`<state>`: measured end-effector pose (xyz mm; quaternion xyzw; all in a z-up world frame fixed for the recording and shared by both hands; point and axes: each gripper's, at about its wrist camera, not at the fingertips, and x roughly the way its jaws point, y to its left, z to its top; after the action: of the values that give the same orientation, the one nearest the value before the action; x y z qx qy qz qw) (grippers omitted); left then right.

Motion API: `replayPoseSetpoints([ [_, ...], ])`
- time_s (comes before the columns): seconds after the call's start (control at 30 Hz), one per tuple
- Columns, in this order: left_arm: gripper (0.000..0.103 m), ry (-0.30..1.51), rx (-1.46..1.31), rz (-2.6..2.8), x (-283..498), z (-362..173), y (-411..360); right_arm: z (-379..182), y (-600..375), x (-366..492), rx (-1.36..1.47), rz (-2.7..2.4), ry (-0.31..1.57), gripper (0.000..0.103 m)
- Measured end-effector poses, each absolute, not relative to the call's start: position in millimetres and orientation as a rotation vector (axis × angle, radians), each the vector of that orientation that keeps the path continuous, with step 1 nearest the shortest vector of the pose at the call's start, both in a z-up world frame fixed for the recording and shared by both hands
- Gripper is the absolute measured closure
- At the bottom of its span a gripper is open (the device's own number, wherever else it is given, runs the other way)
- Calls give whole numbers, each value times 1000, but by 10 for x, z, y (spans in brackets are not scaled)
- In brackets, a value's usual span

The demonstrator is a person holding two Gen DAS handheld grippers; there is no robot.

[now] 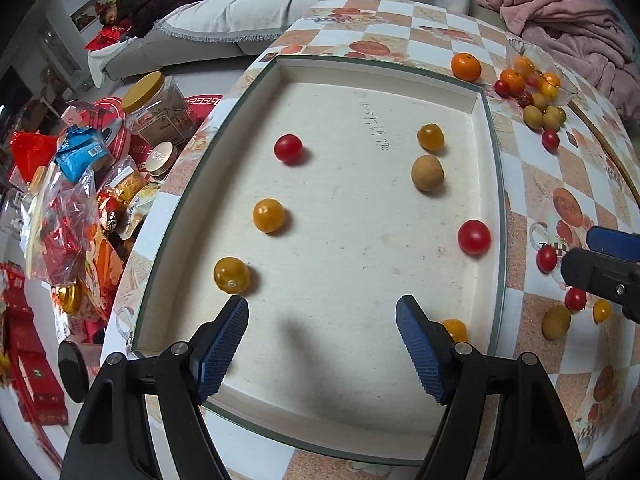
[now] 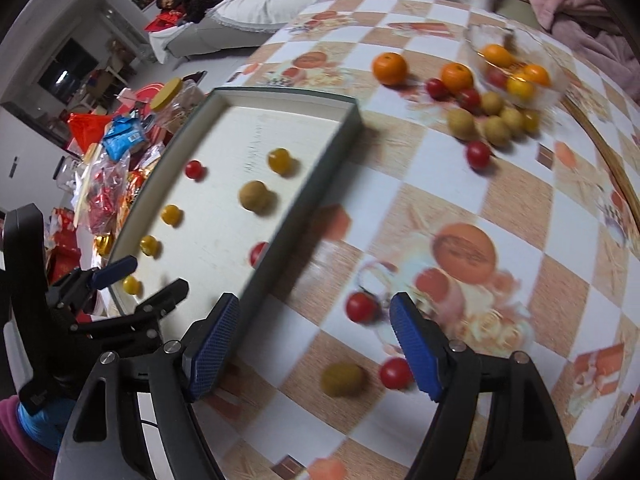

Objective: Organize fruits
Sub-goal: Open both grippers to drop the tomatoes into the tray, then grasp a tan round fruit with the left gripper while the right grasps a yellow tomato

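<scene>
A white tray (image 1: 490, 152) lies on the checked table and holds several small fruits: red tomatoes (image 1: 288, 148), yellow tomatoes (image 1: 269, 215) and a brown longan (image 1: 427, 173). My left gripper (image 1: 322, 344) is open and empty over the tray's near end. My right gripper (image 2: 314, 340) is open and empty above the table right of the tray (image 2: 304, 204). A red tomato (image 2: 361, 307) lies between its fingers, with a longan (image 2: 342, 379) and another red tomato (image 2: 395, 373) nearer.
A glass bowl (image 2: 552, 60) with oranges and tomatoes stands at the far right, with loose oranges (image 2: 389, 68), longans and tomatoes beside it. Snack packets and jars (image 1: 156, 108) crowd the left. A pink blanket (image 1: 568, 12) lies behind.
</scene>
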<state>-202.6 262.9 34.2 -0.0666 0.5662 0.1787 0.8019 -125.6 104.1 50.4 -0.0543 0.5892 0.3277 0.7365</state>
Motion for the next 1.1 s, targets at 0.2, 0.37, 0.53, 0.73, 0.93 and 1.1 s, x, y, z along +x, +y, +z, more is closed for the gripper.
replayPoseSetpoints([
  [0.2,26,1221,-137,386,-1986,361,2534,495,835,-1250,-109,698,1297,23],
  [0.37,26,1221,-120,384,-1965,391,2429,481,673,-1266,-115,689,1299,23],
  [0.53,26,1183,-124,349,-1990,529,2273,461,444,-1343,-141,670,1298,23],
  [0.73,26,1162,-94,238,-2053,607,1856,321,154,-1486,-180,638,1326,23],
  [0.93,26,1149,-50,119,-2041,642,1391,225,-52,-1566,-199,606,1341,23],
  [1.1,26,1164,-30,75,-1938,539,1206,187,-162,-1580,-201,582,1343,23],
])
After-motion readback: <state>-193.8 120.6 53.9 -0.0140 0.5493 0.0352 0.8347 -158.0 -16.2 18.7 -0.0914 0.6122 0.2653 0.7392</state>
